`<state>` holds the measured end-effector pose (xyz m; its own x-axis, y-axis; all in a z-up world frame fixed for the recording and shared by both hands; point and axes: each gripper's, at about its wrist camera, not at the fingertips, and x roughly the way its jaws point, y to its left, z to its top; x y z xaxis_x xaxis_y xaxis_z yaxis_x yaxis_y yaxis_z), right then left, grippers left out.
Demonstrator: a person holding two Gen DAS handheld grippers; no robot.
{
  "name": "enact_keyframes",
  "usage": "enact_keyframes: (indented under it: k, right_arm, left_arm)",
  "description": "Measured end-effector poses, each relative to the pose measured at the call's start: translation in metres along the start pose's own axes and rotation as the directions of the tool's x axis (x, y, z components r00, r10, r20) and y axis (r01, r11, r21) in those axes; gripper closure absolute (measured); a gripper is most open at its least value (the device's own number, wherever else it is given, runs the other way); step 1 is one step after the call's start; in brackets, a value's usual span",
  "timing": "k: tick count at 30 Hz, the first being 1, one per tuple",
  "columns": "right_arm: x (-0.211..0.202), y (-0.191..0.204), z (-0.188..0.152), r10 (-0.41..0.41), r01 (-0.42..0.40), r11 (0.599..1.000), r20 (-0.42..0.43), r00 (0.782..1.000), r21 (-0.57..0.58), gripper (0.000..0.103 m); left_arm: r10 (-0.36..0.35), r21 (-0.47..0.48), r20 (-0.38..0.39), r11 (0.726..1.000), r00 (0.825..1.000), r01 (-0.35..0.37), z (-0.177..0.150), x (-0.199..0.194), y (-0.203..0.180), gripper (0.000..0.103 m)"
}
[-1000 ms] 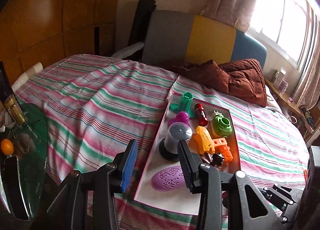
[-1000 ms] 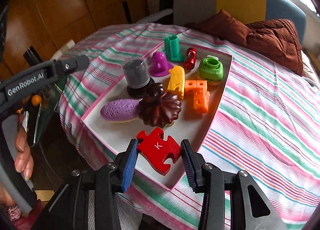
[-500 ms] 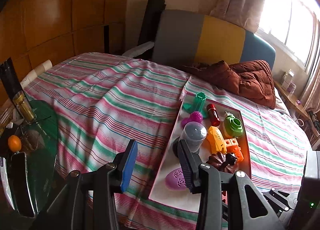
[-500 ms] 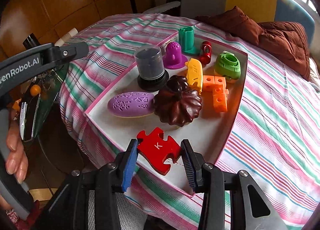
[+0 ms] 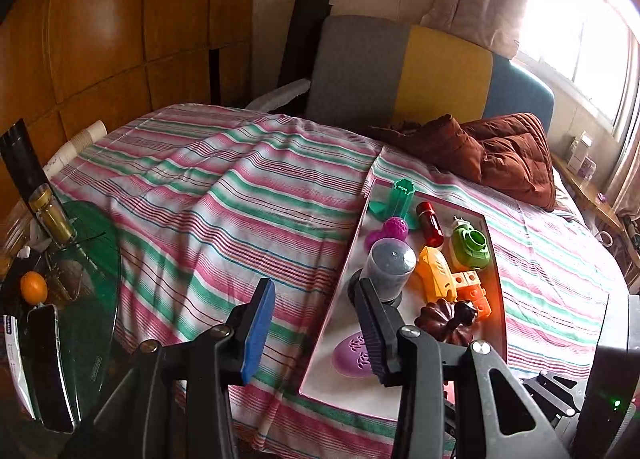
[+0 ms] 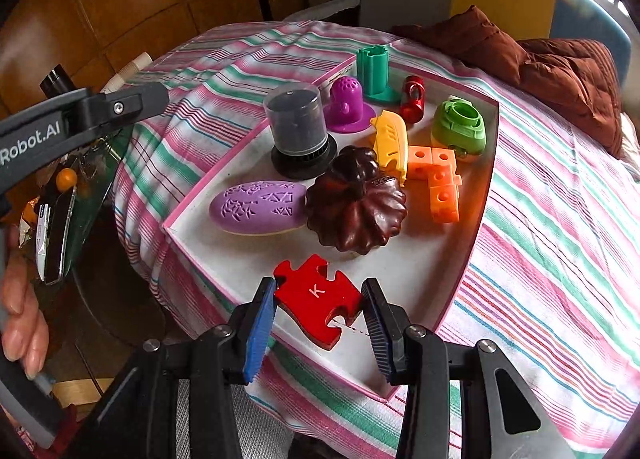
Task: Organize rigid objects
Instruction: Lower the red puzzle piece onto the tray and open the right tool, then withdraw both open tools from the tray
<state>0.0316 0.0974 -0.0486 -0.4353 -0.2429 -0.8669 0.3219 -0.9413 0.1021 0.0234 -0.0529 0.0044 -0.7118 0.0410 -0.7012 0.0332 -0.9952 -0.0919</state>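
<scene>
The right gripper (image 6: 318,317) clamps a red puzzle piece (image 6: 316,299) marked K just above the near corner of a pink-rimmed tray (image 6: 494,147) on a striped bedspread (image 5: 224,195). Behind it in the tray sit a brown mould (image 6: 356,205), purple oval (image 6: 258,207) and orange blocks (image 6: 438,179). The left gripper (image 5: 316,333) hangs empty, jaws apart, by the tray's left edge.

Your left wrist view: daylight floods from the window (image 5: 580,39) at upper right, blown out. Corners vignette black; fisheye bends edges. Right wrist view: evenly lit, sharp centre, soft shadows.
</scene>
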Motion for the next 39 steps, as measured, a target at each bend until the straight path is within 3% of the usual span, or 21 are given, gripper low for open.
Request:
enact_keyframes:
  k: [20, 39]
  right_arm:
    - [-0.008, -0.022, -0.002, -0.021, 0.019, 0.996, 0.018, 1.0, 0.084, 0.058]
    - [-0.034, -0.057, 0.009, -0.139, 0.119, 0.978, 0.106, 0.985, 0.172, 0.05]
  left_arm:
    - [0.002, 0.015, -0.022, 1.0, 1.0, -0.001, 0.002, 0.001, -0.009, 0.061]
    - [0.027, 0.121, -0.028, 0.992, 0.999, -0.023, 0.003, -0.008, -0.04, 0.061]
